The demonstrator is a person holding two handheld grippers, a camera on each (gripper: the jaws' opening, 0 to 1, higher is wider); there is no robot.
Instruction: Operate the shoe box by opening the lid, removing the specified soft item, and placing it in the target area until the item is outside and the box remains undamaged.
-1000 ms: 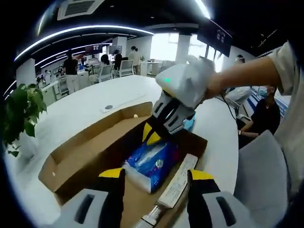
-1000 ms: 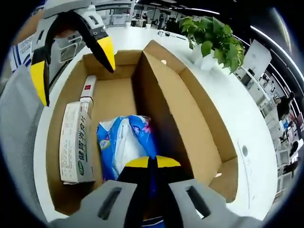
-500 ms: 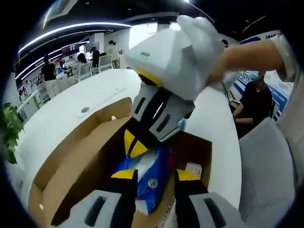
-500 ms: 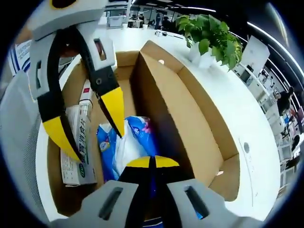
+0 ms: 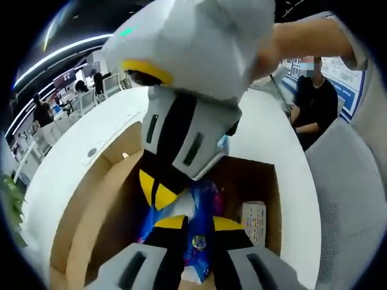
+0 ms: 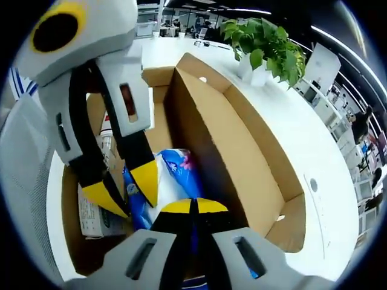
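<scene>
- The open shoe box (image 6: 242,151) sits on the white surface (image 6: 302,127), its lid folded back.
- The blue soft pack (image 6: 172,181) lies inside the box, beside a white carton (image 6: 97,214).
- The right tool (image 6: 192,206) is clenched on the soft pack.
- The left tool (image 5: 192,222) straddles the pack, jaws parted but close.

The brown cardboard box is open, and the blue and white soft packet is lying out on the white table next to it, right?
Not quite. The brown cardboard box is open, but the blue and white soft packet lies inside it, not out on the white table. The right gripper view shows it on the box floor beside a white carton, with the right tongs shut on its near end and the left tongs around it.
</scene>
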